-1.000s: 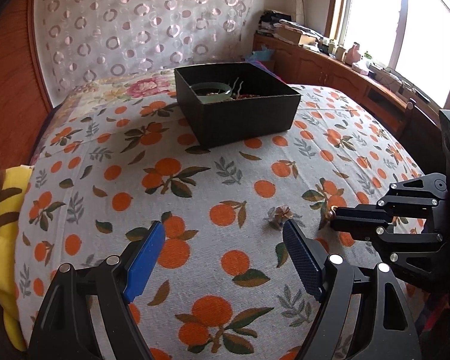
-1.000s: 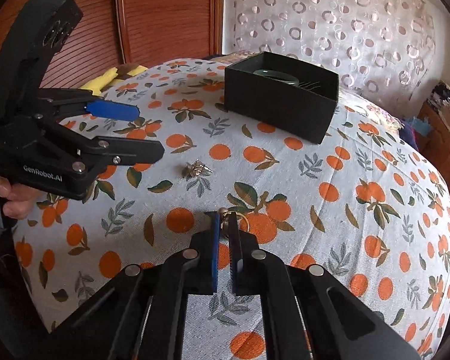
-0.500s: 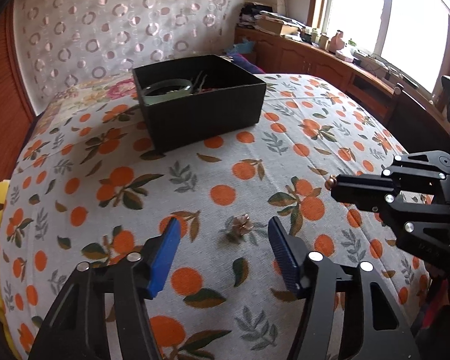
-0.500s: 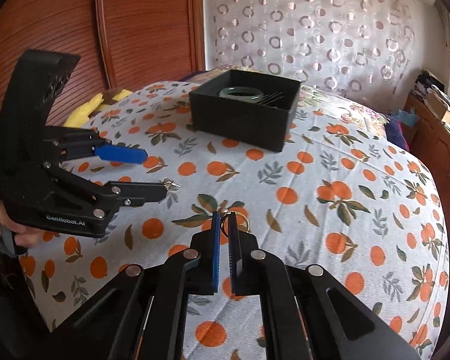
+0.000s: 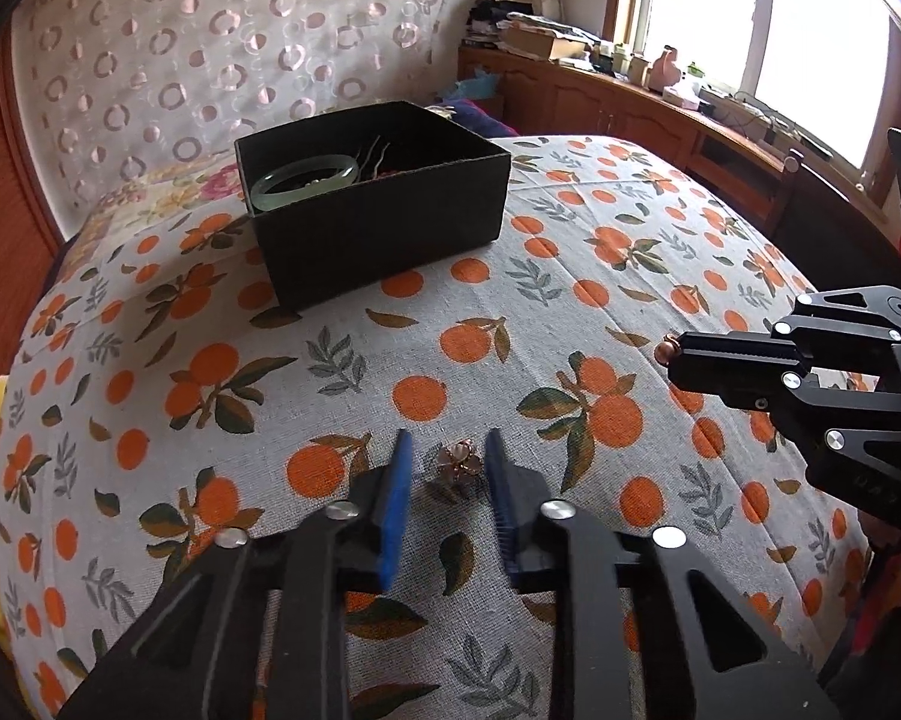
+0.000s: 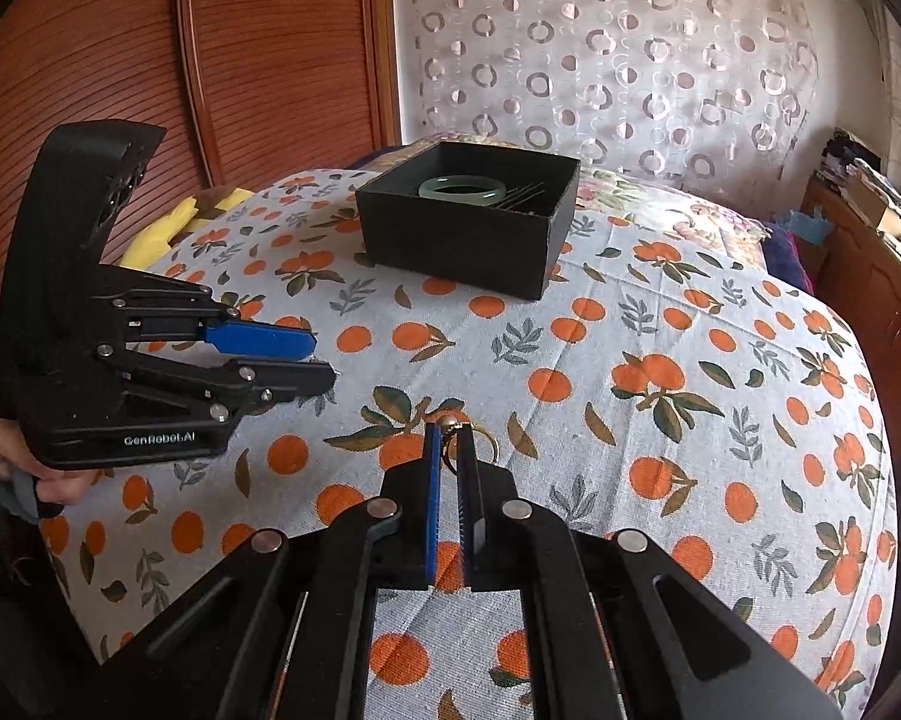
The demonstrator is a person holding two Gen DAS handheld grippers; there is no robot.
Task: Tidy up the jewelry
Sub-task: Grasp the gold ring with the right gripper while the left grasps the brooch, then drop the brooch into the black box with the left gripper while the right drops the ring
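A black open box [image 5: 384,222] [image 6: 468,240] stands on the orange-print cloth and holds a green bangle [image 5: 303,180] [image 6: 461,191] and metal hairpins [image 5: 373,155]. A small pink flower brooch [image 5: 459,467] lies on the cloth between the blue pads of my left gripper [image 5: 448,456], which is narrowly open around it, not touching. My right gripper [image 6: 448,438] is shut on a gold ring with a bead [image 6: 468,443], held above the cloth; it also shows in the left wrist view [image 5: 669,354]. The left gripper shows in the right wrist view [image 6: 324,363].
A yellow cushion [image 6: 174,222] lies at the bed's left edge. A wooden panel [image 6: 150,60] and a ring-patterned curtain [image 5: 210,60] stand behind. A wooden sideboard [image 5: 660,114] with clutter runs under the window at right.
My left gripper has moved forward to the brooch and its jaws have narrowed around it. My right gripper has lifted a little with the ring in it.
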